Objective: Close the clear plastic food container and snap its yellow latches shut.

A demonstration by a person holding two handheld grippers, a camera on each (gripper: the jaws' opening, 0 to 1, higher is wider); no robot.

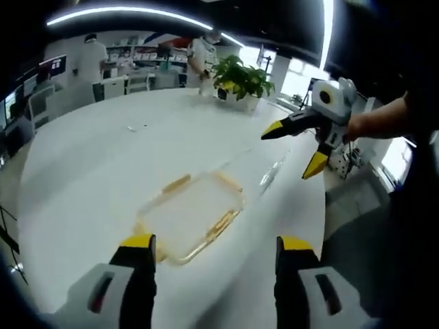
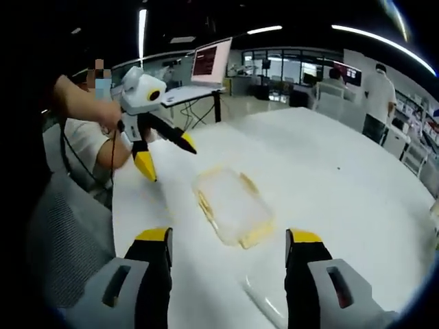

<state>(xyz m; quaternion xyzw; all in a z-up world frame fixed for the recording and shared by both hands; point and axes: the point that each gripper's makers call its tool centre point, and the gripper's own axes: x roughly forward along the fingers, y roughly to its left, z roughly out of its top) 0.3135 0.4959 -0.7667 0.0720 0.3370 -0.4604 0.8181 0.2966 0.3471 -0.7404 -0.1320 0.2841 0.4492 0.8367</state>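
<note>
Both my tools are up in the air, holding nothing. Left tool [image 1: 216, 247] has jaws spread wide, yellow tips forward; from the right gripper view I see it [image 2: 167, 159] gripped by my hand [image 2: 108, 115], forearm bare, jaws splayed and angled down. Right tool [image 2: 230, 243] also gapes wide; in the left gripper view it [image 1: 295, 151] hangs from my hand [image 1: 357, 125], tips pointing down-left.

An open-plan office or lab. Around the large round white table [image 1: 103, 171] stand desks with monitors, a lit laptop screen [image 2: 211, 60] and a leafy green potted plant [image 1: 241, 81]. Long ceiling strip lights [image 1: 130, 14] glow above the table, and people stand beyond it.
</note>
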